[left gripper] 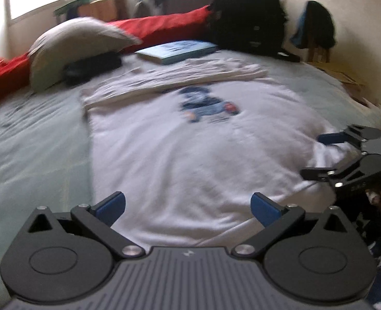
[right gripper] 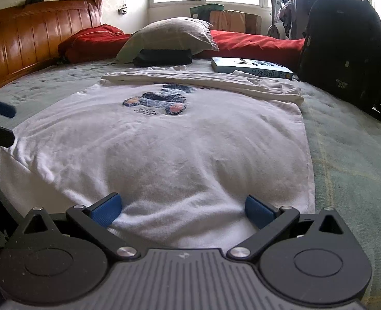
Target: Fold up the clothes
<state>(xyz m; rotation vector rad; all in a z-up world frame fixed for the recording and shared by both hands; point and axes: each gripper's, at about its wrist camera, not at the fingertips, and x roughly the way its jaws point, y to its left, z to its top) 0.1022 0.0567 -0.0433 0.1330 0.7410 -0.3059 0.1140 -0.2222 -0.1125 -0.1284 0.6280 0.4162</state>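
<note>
1. White cotton fills the middle of both views: a T-shirt (right gripper: 164,139) lies flat on the pale green bed sheet (right gripper: 350,155), print side up, its far part folded over into a long band across the upper middle of the frame.
2. The dark blue print (right gripper: 157,102) sits just below that folded band.
3. My right claw (right gripper: 182,210) is at the bottom centre of the right wrist view, its blue pads (right gripper: 105,210) spread wide apart over the shirt's near hem; it grips nothing.
4. My left claw (left gripper: 188,208) is at the bottom centre of the left wrist view, likewise wide apart above the near part of the shirt, with nothing between the pads. That view is blurred.
5. At the right edge of the left wrist view I see my right claw from the side, at the shirt's corner.
6. Beyond the shirt, in the upper middle of the right view, a grey pillow (right gripper: 169,36) rests on a dark folded item (right gripper: 163,57).
7. A light blue book (right gripper: 250,67) lies to the right of these, its near edge just beside the folded band.
8. A black backpack (right gripper: 345,49) stands in the upper right, a red quilt (right gripper: 255,42) runs behind, and a wooden headboard (right gripper: 27,36) fills the upper left.
</note>
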